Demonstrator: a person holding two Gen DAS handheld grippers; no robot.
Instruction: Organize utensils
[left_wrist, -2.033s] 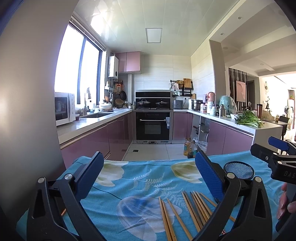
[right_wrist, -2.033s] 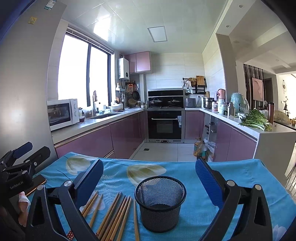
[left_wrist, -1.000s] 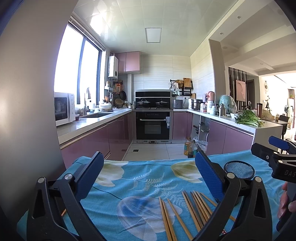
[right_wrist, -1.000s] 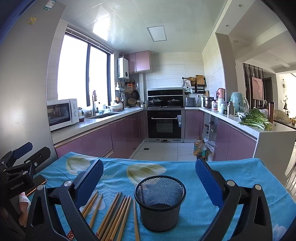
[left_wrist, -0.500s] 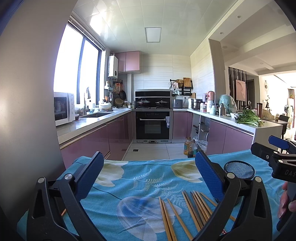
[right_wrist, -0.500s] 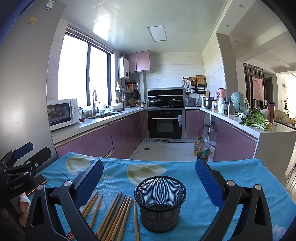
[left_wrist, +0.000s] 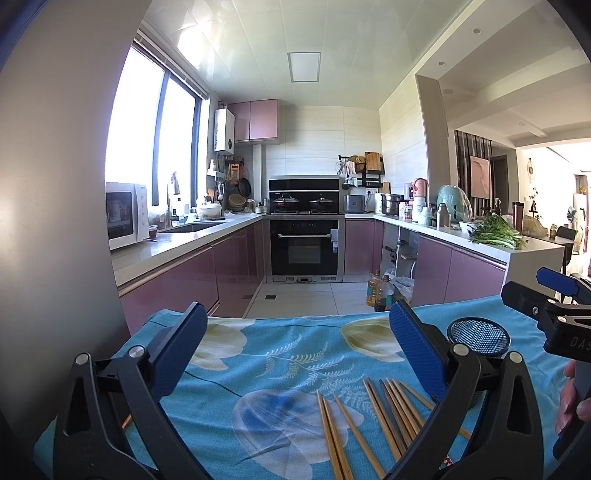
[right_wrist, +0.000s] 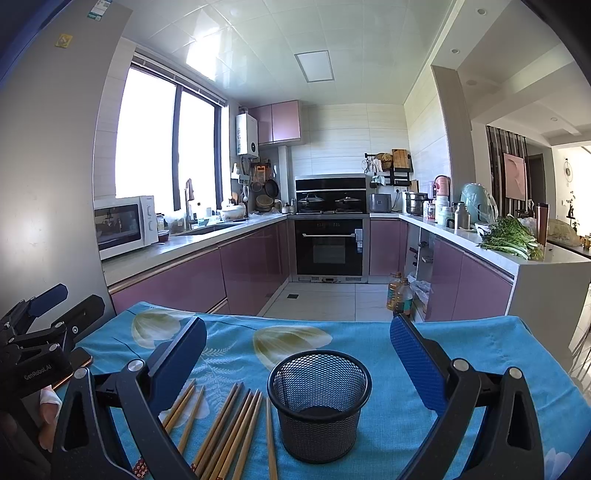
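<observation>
Nothing moved since the earlier frames: both grippers hovering as before over the tabletop (right_wrist: 480, 343) with its blue floral cloth. Left gripper (left_wrist: 295, 347) with jaws spread wide, empty. Right gripper (right_wrist: 299, 350) likewise released, grasping nothing. Wooden chopsticks (right_wrist: 225, 424) lying loose in a rough fan on the cloth, just left of the black mesh holder (right_wrist: 319, 402). Holder upright, no chopsticks inside.
</observation>
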